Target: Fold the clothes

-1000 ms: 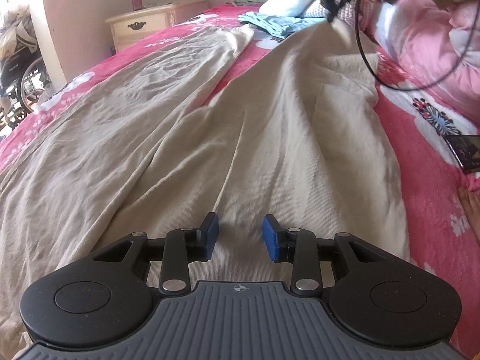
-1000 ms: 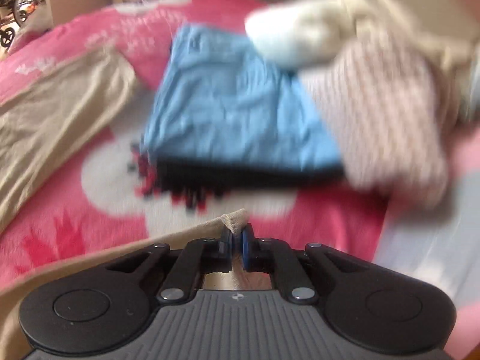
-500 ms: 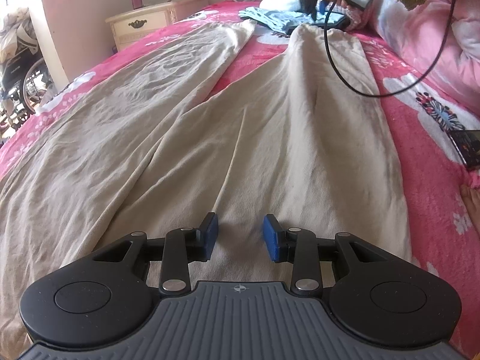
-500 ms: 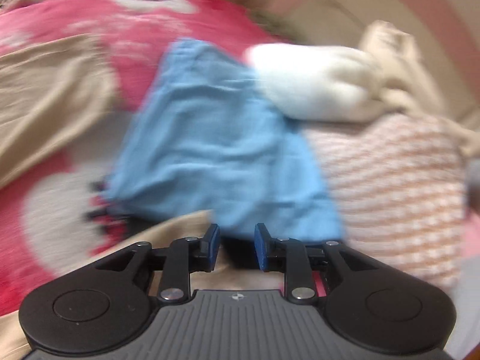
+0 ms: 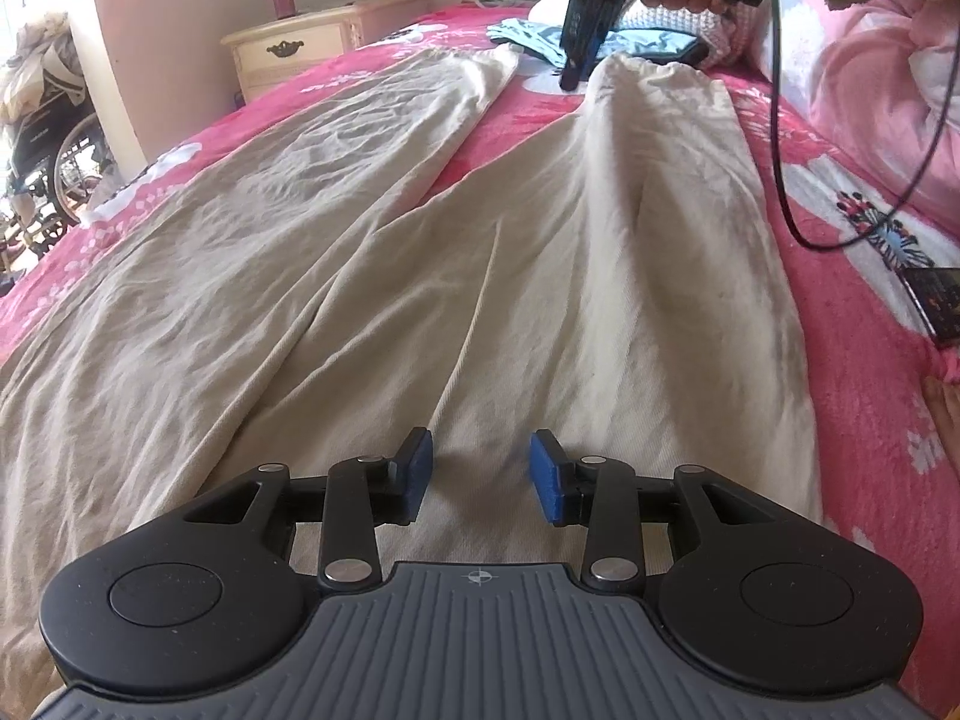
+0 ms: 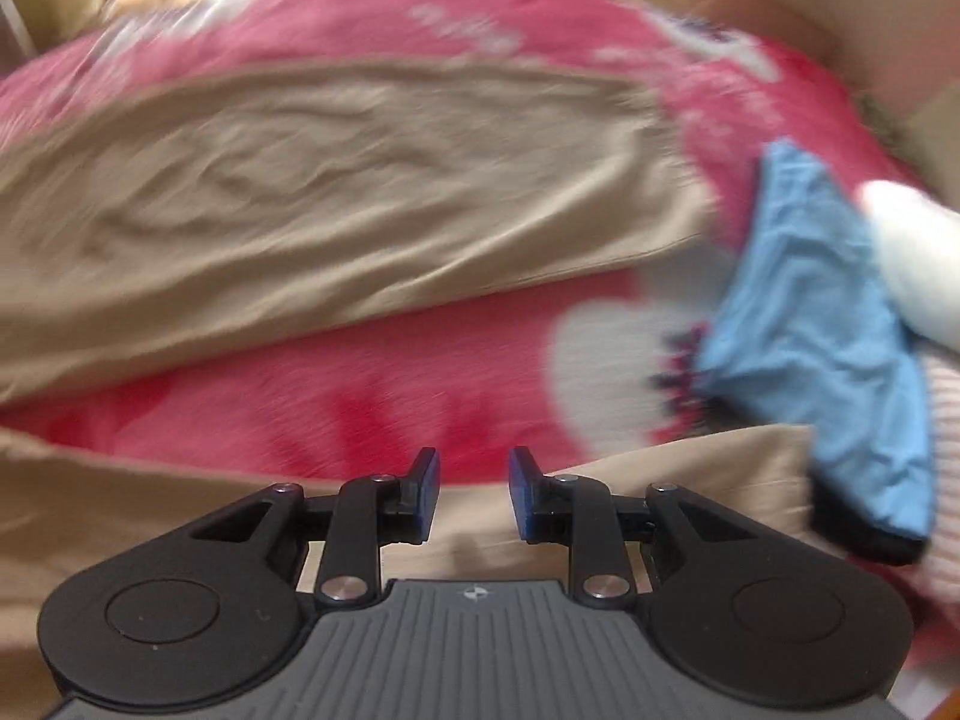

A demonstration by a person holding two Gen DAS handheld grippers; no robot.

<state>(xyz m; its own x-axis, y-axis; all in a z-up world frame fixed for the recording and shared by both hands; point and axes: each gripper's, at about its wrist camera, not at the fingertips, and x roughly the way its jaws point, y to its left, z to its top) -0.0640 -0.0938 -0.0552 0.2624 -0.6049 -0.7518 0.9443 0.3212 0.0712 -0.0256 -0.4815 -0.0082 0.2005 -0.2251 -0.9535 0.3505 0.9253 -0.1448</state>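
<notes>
The left hand-held gripper hovers low over the waist end of the beige trousers, jaws partly apart, nothing between them. Up at the cuffs, the right hand-held gripper now stands narrowly parted and empty, where a second ago it pinched the hem of the nearer leg; it has swung across the gap of pink bedspread toward the other leg. The trousers lie spread flat along the bed, both legs splayed, so this looks like the laying-out step. Next, probably, one leg goes over the other, which calls for a fresh grip on a cuff. The blue garment waits beside the hems.
</notes>
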